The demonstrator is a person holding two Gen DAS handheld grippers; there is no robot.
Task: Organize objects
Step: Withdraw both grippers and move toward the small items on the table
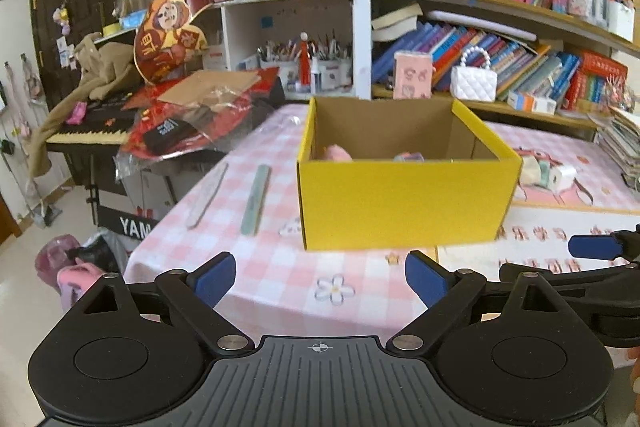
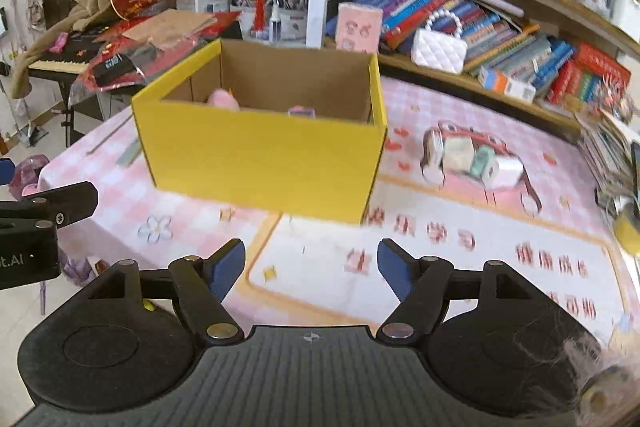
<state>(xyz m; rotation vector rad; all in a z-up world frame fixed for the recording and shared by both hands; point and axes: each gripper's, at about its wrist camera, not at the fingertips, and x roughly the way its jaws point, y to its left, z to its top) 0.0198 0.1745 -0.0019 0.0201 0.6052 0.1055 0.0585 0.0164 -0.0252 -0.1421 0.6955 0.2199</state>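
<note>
The yellow cardboard box (image 1: 404,203) stood upright on the pink checked tablecloth (image 1: 276,267), open top up, long axis running across my view. It lay ahead of my left gripper (image 1: 320,281), apart from it; the jaws were spread, nothing between them. My right gripper (image 2: 311,269) was likewise spread and empty, the box ahead and slightly left. Left of the box lay two nail files (image 1: 256,199), lengthwise away from me. Right of the box sat a cluster of small chargers (image 2: 476,159).
</note>
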